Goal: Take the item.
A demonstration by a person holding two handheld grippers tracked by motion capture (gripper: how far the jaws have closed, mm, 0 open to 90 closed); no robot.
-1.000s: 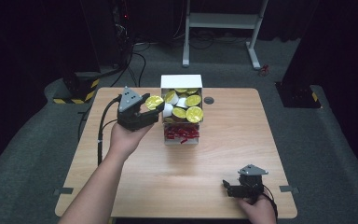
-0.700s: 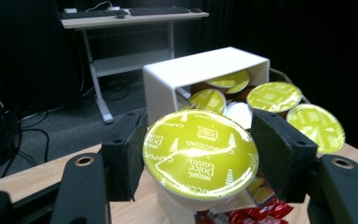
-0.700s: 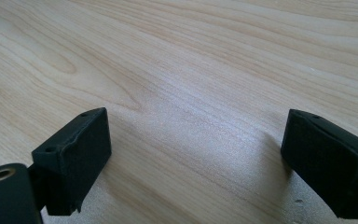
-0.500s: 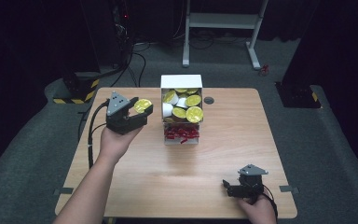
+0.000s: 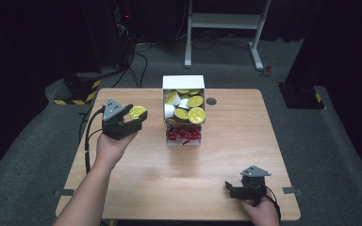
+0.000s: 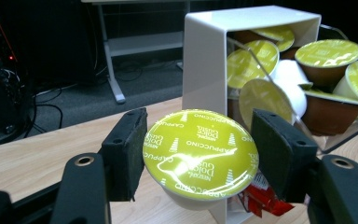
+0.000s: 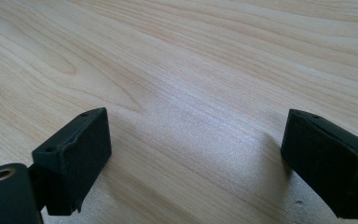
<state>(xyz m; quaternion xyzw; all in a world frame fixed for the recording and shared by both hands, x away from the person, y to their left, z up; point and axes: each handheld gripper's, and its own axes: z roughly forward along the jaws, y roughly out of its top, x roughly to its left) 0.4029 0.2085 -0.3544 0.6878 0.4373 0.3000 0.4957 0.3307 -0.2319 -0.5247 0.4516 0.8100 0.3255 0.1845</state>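
Note:
My left gripper (image 5: pixel 134 117) is shut on a coffee capsule (image 6: pixel 200 154) with a yellow-green foil lid (image 5: pixel 137 112), held above the left half of the wooden table (image 5: pixel 136 174). Both black pads (image 6: pixel 127 154) press on the capsule's sides. To its right stands a white capsule dispenser (image 5: pixel 184 109) (image 6: pixel 214 60) holding several green-lidded capsules (image 6: pixel 328 53), with red packets (image 5: pixel 184 135) in its lower tray. Near the front right edge of the table, my right gripper (image 5: pixel 231 189) (image 7: pixel 196 158) rests low over the bare wood, jaws wide apart with nothing between them.
A small dark round grommet (image 5: pixel 211 101) sits in the table behind the dispenser's right side. A white metal frame (image 5: pixel 226 23) stands on the dark floor beyond the table. Cables (image 5: pixel 87 141) trail from the left gripper off the table's left edge.
My left gripper has carried the capsule leftward and lower, away from the dispenser. The right gripper has stayed where it was.

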